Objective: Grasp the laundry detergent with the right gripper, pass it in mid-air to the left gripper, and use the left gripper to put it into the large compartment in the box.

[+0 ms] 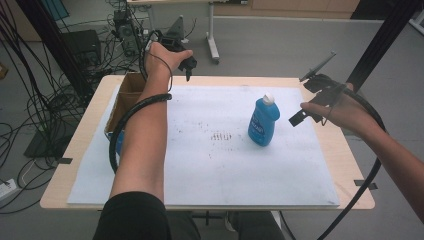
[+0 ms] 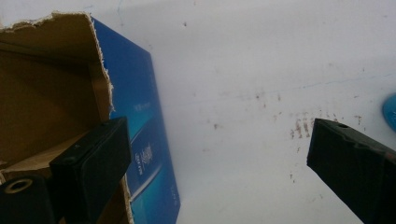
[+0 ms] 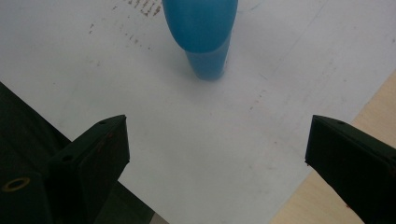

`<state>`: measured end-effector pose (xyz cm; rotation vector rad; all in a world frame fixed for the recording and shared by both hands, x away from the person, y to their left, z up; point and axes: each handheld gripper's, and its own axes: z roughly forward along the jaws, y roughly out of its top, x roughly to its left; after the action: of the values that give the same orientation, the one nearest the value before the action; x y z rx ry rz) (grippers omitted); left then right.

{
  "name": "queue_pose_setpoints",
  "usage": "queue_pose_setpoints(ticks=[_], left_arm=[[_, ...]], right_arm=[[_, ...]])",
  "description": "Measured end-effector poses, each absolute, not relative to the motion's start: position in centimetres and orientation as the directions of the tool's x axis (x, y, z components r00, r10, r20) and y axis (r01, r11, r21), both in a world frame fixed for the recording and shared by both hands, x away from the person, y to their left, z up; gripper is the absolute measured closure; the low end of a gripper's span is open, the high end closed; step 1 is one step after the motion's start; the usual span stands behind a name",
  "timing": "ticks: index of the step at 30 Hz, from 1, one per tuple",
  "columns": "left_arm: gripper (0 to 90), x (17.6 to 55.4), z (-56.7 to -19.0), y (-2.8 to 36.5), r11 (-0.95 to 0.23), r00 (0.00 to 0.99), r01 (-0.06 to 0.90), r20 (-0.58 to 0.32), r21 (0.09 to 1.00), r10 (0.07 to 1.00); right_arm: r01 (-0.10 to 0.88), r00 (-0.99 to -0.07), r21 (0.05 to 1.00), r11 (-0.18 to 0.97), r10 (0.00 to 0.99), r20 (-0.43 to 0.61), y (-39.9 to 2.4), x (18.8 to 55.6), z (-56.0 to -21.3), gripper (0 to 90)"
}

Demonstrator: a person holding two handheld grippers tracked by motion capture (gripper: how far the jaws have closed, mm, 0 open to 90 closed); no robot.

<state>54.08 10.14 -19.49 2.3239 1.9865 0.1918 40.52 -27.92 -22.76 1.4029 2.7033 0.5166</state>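
Near edge: one pale wooden surface [image 1: 345, 150], rounded corners, mostly covered by one white sheet [image 1: 225, 170], matte, with a patch of small dark specks and scuffs near its middle. Two bare forearms come in from the bottom, each with a thick black cable trailing.

Mid: one blue plastic bottle [image 1: 263, 121], glossy, flattened teardrop body, white cap, printed label, standing upright on the sheet right of centre. From the right tool view its rounded blue body [image 3: 201, 32] sits straight ahead, well clear of the jaws.

Right tool [image 1: 305, 112]: black, hard plastic, held above the sheet's right edge, near the bottle but apart from it. Jaws spread wide, nothing between them.

Left side: one open cardboard box [image 1: 125, 97], raw brown inside, at the sheet's left edge. The left tool view shows its torn, ragged rim [image 2: 100, 70] and a glossy blue printed outer face.

Far: left tool [image 1: 188, 67], black, held over the surface's far edge just beside the box's far corner, pointing down. Jaws spread wide, nothing between them; one jaw reads in front of the box wall, contact can't be told.

Beyond: grey floor, tangle of black cables, white table legs.
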Motion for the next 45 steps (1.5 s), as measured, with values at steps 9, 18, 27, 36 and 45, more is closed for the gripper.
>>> queue_pose_setpoints(ticks=[9, 18, 27, 36, 45], left_arm=[[6.9, 53.9, -19.2, 10.2, -0.16, 0.155, 0.976, 0.048, 0.145, 0.987], [6.9, 53.7, -19.2, 10.0, -0.17, 0.165, 0.974, 0.048, 0.147, 0.985], [7.0, 53.2, -18.6, 9.8, -0.181, 0.175, 0.97, 0.051, 0.162, 0.983], [6.9, 52.7, -18.8, 9.5, -0.189, 0.183, 0.969, 0.051, 0.161, 0.982], [7.0, 52.7, -19.0, 9.7, -0.191, 0.185, 0.968, 0.052, 0.163, 0.981]], right_arm=[[0.781, -0.59, 0.32, 0.537, 0.801, 0.097, -27.7, 40.4, -22.4, 6.3], [0.779, -0.591, 0.322, 0.538, 0.801, 0.093, -27.6, 40.1, -22.3, 6.1], [0.773, -0.594, 0.338, 0.537, 0.8, 0.089, -28.0, 39.8, -22.2, 5.1], [0.755, -0.609, 0.375, 0.539, 0.787, 0.096, -28.0, 39.1, -23.9, 4.1], [0.731, -0.612, 0.451, 0.513, 0.785, 0.098, -28.1, 38.8, -25.4, 4.2]])
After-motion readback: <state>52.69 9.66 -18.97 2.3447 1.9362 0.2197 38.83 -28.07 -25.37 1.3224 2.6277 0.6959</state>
